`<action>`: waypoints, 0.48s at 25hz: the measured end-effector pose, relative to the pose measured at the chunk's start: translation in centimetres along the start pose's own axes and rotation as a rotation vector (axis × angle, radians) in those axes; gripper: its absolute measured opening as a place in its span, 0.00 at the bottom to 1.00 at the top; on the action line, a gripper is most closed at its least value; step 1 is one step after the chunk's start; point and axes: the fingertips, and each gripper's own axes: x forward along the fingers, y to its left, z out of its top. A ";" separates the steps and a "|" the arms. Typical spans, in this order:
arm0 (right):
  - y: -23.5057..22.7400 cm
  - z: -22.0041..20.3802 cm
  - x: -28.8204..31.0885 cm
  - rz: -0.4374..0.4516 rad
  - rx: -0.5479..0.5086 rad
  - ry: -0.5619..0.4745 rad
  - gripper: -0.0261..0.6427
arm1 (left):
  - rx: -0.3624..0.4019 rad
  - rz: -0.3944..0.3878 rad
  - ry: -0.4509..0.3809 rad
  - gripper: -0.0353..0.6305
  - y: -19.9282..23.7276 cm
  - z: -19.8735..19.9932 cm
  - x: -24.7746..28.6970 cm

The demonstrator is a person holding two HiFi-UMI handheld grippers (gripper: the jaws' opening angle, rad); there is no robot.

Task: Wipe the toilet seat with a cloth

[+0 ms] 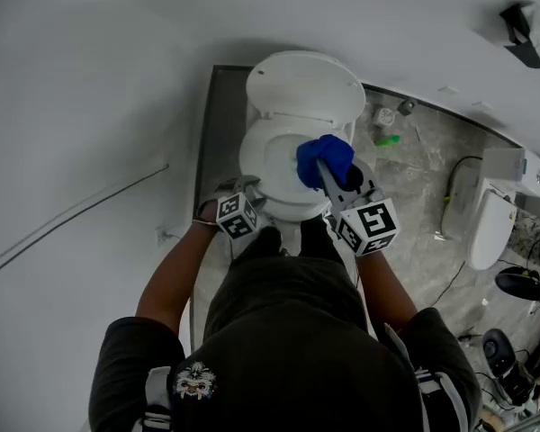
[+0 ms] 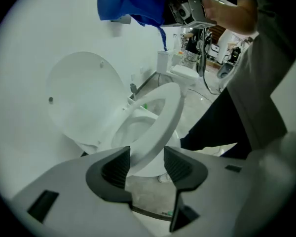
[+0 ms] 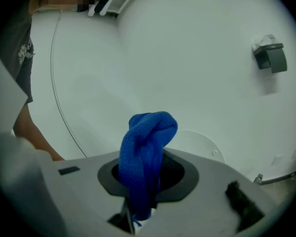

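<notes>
Bathroom surroundings: bare walls, stone-look floor, clutter to the right

A plain white wall (image 1: 90,79) carries a thin cable (image 1: 72,214) running diagonally across it, and a dark wall fixture (image 1: 529,32) sits high on the right. The grey marbled floor (image 1: 414,187) holds a small green object (image 1: 387,140) near a pale little container (image 1: 383,115). Farther right, a black cord (image 1: 452,183) curves beside a second white toilet (image 1: 490,223), well apart from some dark equipment (image 1: 513,358) in the lower right corner.
</notes>
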 end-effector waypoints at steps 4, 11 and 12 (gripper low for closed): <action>2.2 -3.5 0.8 -0.012 0.042 0.056 0.15 | 0.041 -0.122 0.046 0.45 -4.1 -2.3 1.9; 3.1 -10.2 3.3 -0.035 0.050 0.145 0.15 | -0.002 -0.220 0.064 0.46 -7.7 -5.7 8.3; 3.0 -11.2 3.5 -0.040 0.048 0.158 0.15 | -0.009 -0.232 0.068 0.46 -8.2 -6.4 9.4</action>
